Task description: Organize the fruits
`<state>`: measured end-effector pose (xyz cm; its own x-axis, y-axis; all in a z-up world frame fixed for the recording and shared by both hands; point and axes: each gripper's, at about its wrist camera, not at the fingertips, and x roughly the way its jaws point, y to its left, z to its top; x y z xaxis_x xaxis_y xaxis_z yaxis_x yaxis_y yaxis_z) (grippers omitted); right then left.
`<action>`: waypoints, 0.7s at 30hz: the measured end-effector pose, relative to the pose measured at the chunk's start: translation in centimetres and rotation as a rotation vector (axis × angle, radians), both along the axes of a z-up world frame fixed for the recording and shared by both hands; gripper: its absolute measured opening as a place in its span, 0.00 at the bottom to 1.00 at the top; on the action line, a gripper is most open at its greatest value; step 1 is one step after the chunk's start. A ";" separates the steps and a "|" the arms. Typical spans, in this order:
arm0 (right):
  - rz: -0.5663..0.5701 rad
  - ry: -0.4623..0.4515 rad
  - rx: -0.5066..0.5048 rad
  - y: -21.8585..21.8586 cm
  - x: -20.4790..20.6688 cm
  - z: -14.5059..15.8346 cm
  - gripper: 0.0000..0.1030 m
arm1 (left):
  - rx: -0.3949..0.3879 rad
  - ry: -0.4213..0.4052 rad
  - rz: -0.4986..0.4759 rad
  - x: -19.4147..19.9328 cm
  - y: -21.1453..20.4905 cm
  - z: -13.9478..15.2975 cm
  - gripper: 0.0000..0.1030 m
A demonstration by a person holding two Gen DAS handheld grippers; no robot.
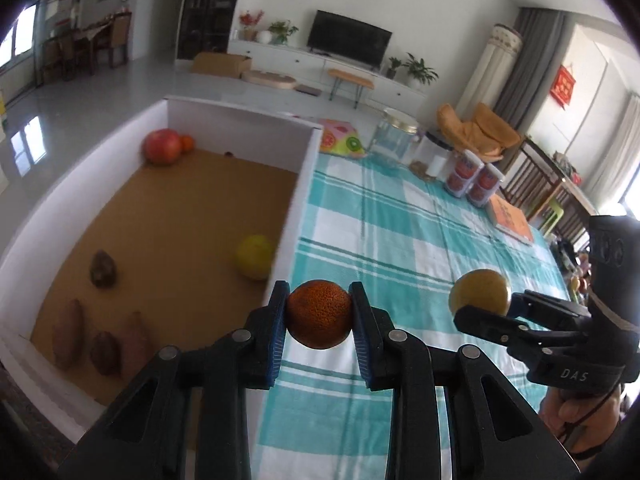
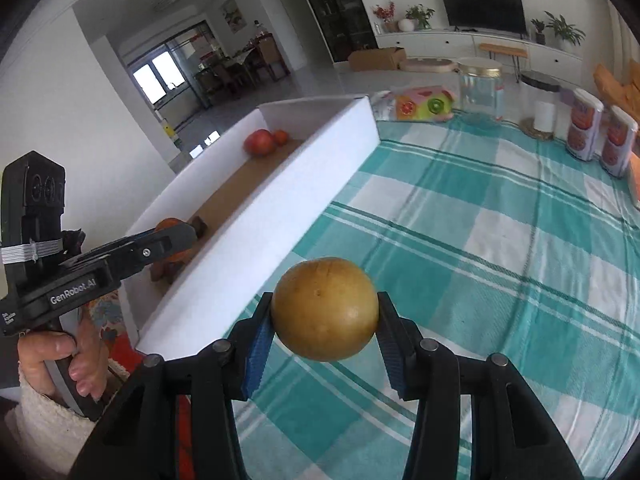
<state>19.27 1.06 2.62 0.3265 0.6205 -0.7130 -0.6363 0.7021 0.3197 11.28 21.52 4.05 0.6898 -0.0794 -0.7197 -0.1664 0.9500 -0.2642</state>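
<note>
My left gripper (image 1: 319, 312) is shut on a rough orange (image 1: 319, 313), held above the checked cloth just right of the white box's wall (image 1: 298, 196). My right gripper (image 2: 325, 312) is shut on a round yellow-brown fruit (image 2: 325, 309), held above the cloth to the right of the box (image 2: 280, 200); it also shows in the left wrist view (image 1: 479, 292). Inside the box lie a red apple (image 1: 162, 146), a small orange (image 1: 186, 143), a yellow fruit (image 1: 255, 257), a dark fruit (image 1: 103, 269) and sweet potatoes (image 1: 69, 334).
The teal checked tablecloth (image 1: 400, 232) covers the table. At its far edge stand a glass jar (image 1: 394, 136), a fruit-print bag (image 1: 340, 140), two printed cans (image 1: 474, 178) and an orange book (image 1: 512, 220). The living room lies beyond.
</note>
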 end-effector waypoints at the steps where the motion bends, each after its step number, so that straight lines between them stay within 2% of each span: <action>1: 0.030 -0.006 0.002 2.7 0.7 0.5 0.47 | 0.000 0.038 0.039 0.5 1.8 -0.6 0.30; 4: 0.091 0.042 -0.013 9.9 3.1 0.2 0.47 | 0.001 0.157 0.115 1.7 5.5 -3.5 0.30; 8: 0.142 0.117 -0.110 17.3 5.0 -2.2 0.47 | -0.007 0.265 0.136 1.9 7.0 -6.7 0.31; 10: 0.154 0.145 -0.163 19.5 5.4 -3.7 0.47 | -0.006 0.287 0.152 1.6 7.5 -7.4 0.37; 11: 0.158 0.163 -0.185 20.4 5.7 -4.5 0.48 | -0.002 0.292 0.159 1.4 7.7 -7.6 0.48; 12: 0.158 0.180 -0.208 21.2 5.9 -5.2 0.48 | 0.004 0.289 0.165 1.1 7.8 -7.6 0.62; 14: 0.151 0.187 -0.223 21.7 6.1 -5.8 0.51 | 0.034 0.264 0.177 0.2 7.7 -7.1 0.69; 15: 0.147 0.188 -0.208 21.6 6.2 -5.7 0.55 | 0.054 0.247 0.178 -0.3 7.7 -6.6 0.70; 17: 0.131 0.186 -0.175 20.8 6.2 -4.8 0.64 | 0.097 0.195 0.183 -1.5 7.4 -5.2 0.72; 18: 0.122 0.174 -0.161 20.3 6.2 -4.0 0.72 | 0.126 0.163 0.187 -2.1 7.0 -4.3 0.78; 21: 0.102 0.102 -0.132 18.6 5.1 -1.1 0.93 | 0.229 0.039 0.214 -3.8 5.7 -1.9 0.87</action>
